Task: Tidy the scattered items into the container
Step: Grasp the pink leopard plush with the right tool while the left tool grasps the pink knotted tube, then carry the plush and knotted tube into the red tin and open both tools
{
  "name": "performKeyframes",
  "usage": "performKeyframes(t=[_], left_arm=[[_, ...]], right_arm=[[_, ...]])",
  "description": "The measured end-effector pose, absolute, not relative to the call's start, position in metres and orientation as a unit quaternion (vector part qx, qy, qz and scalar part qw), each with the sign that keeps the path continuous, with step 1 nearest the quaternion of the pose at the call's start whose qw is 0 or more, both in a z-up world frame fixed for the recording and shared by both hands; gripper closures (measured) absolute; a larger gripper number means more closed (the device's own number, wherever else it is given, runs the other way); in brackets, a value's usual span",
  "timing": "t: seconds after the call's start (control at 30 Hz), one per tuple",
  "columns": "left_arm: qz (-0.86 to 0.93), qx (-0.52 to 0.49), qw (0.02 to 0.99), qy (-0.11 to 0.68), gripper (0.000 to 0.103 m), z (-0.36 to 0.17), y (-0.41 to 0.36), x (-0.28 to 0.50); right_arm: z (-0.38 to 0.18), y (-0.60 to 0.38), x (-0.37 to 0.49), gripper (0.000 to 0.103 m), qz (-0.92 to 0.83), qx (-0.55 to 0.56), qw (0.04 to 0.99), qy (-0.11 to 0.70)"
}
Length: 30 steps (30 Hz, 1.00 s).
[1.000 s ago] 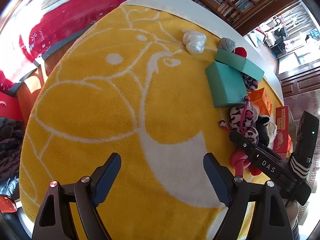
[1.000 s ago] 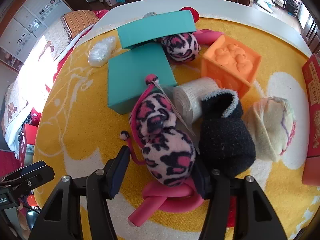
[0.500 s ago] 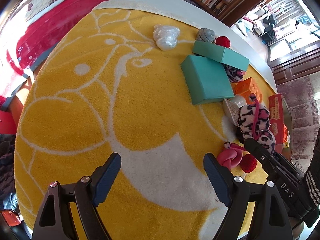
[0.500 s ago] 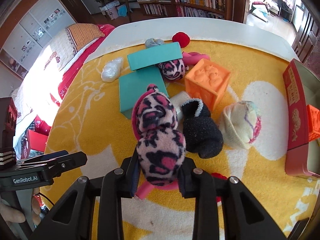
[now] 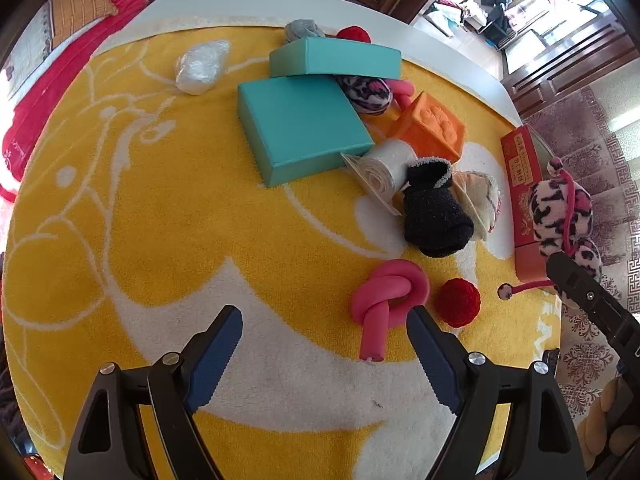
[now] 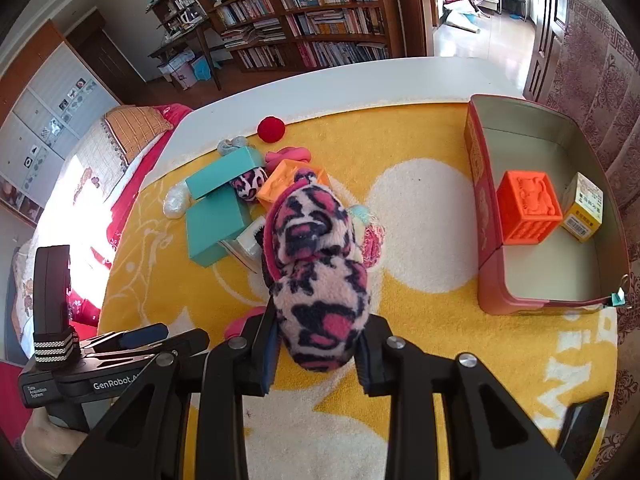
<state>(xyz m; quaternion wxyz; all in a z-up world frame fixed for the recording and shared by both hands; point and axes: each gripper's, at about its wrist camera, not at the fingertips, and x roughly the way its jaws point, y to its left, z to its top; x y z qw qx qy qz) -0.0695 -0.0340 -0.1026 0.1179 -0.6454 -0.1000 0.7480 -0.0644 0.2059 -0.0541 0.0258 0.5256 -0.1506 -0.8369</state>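
Gripping the leopard plush [image 6: 318, 276] aloft, right tongs [image 6: 318, 350] beside red tin [image 6: 486, 216], left tongs [image 5: 324, 354] gaping over yellow mat [image 5: 160, 208]

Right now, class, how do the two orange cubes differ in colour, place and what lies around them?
The cube in the tin is a deeper red-orange; the cube on the mat is paler orange.
The first sits inside the red tin beside a yellow box; the second is still out on the yellow mat, crowded among scattered toys.
Both have embossed faces.
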Motion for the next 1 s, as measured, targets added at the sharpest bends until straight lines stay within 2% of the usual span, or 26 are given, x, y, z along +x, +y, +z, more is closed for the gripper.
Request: performKeyframes(t=[0.33,0.63,0.67,0.73,1.0], left_arm=[[0.734,-0.665,0.132,-0.053,0.017,-0.130,0.020,-0.063],[0.760,-0.639,0.113,-0.028,0.018,-0.133,0.035,-0.065],[0.764,-0.635,0.110,-0.020,0.022,-0.132,0.037,-0.064],[0.771,-0.628,0.105,0.003,0.041,-0.130,0.041,-0.061],[0.783,-0.616,0.083,-0.020,0.042,-0.119,0.041,-0.046]], right_arm=[[-0.052,0.246,-0.047,0.069,-0.836,0.525,0.022,-0.155],[-0.050,0.275,-0.037,0.069,-0.837,0.525,0.021,-0.154],[-0.050,0.278,-0.037,0.069,-0.837,0.525,0.022,-0.153],[-0.049,0.283,-0.036,0.069,-0.838,0.523,0.022,-0.152],[-0.047,0.304,-0.034,0.069,-0.842,0.516,0.024,-0.153]])
